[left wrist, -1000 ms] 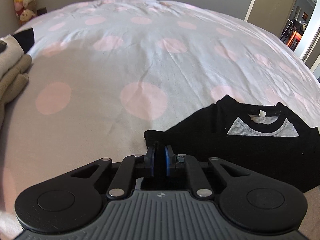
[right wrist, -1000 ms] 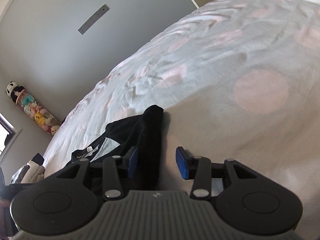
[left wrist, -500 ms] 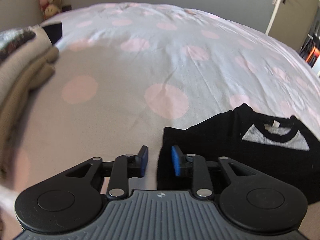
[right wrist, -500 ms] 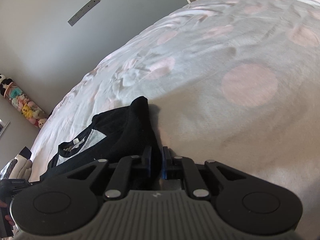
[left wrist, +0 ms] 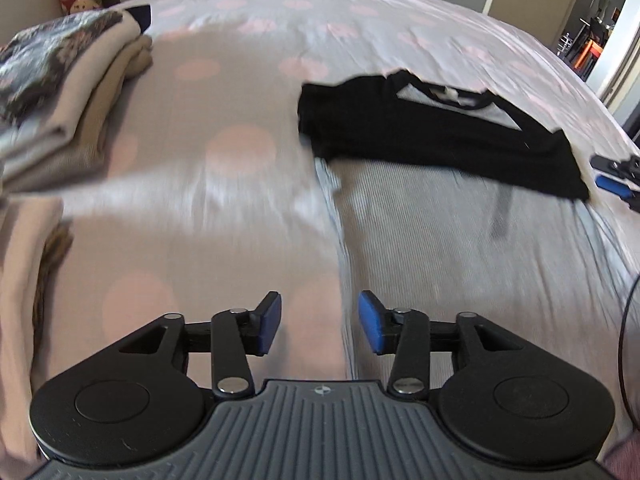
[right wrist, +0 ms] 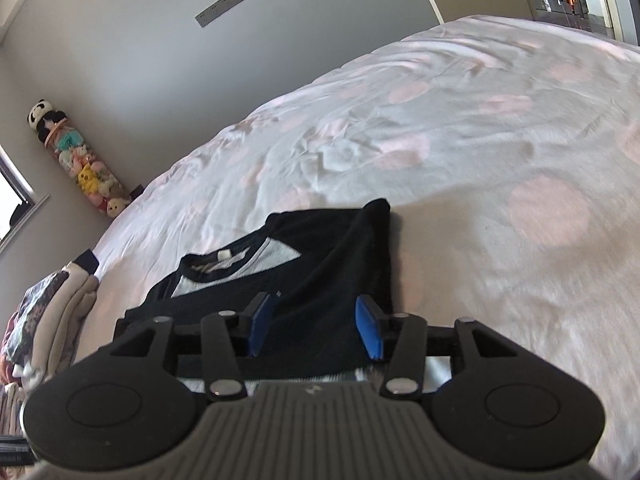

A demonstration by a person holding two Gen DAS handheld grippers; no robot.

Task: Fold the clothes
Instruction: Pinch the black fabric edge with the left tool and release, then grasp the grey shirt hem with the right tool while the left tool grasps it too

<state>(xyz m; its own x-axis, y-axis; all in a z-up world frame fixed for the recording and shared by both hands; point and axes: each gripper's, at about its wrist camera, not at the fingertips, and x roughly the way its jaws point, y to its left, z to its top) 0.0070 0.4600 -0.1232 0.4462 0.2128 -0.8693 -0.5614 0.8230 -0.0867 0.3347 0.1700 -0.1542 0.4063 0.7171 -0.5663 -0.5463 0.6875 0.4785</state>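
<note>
A black T-shirt with a grey chest panel (left wrist: 436, 136) lies folded flat on the bed; it also shows in the right wrist view (right wrist: 312, 280). My left gripper (left wrist: 318, 328) is open and empty, well back from the shirt over the bedspread. My right gripper (right wrist: 316, 324) is open and empty just above the shirt's near edge; its blue fingertips (left wrist: 612, 182) show at the right edge of the left wrist view, beside the shirt's right corner.
A stack of folded beige clothes (left wrist: 60, 92) sits at the left of the polka-dot bedspread (left wrist: 240, 152), also in the right wrist view (right wrist: 52, 320). Plush toys (right wrist: 80, 164) hang in the far corner. A doorway (left wrist: 592, 28) is at the right.
Both grippers opened and let go of the shirt. The left gripper pulled well back from it; the right one lifted slightly. The shirt now lies flat.
</note>
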